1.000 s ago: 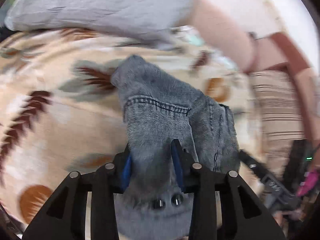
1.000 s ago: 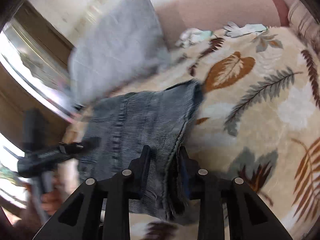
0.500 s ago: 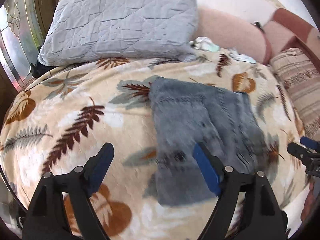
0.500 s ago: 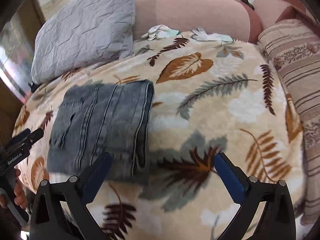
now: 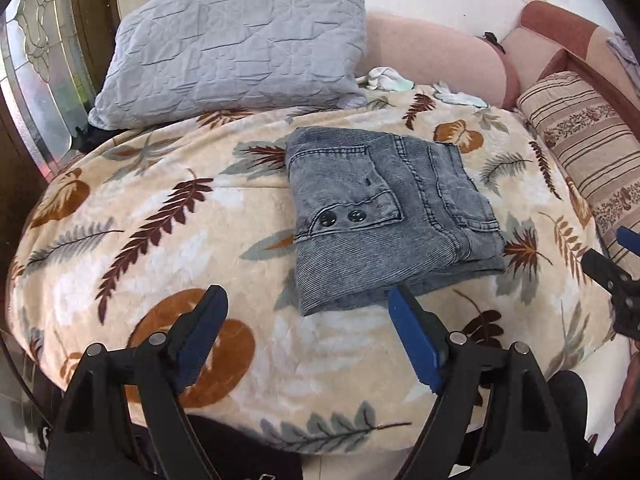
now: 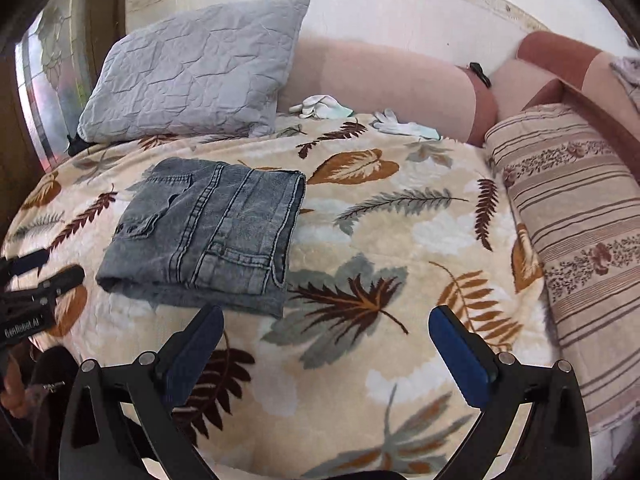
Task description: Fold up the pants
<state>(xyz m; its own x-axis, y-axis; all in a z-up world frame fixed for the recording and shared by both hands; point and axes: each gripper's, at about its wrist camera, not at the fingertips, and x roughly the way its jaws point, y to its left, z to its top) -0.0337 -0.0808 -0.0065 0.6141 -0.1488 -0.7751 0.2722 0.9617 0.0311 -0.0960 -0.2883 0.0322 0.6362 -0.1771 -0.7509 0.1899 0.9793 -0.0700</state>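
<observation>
Denim, grey and washed-out, the jeans (image 5: 390, 216) lie folded into a compact, roughly square stack on the leaf-print blanket (image 5: 168, 240), in front of the quilted grey pillow (image 5: 236, 44) and well apart from the striped bolster (image 6: 580, 216), so the folding itself looks finished, with perhaps only a tidy-up of the slightly uneven near edge left. Just short of the jeans' near edge, the left gripper (image 5: 308, 320) stands wide with nothing between its jaws. Beside the jeans' near corner, the right gripper (image 6: 326, 336) is likewise spread wide and empty over bare blanket.
</observation>
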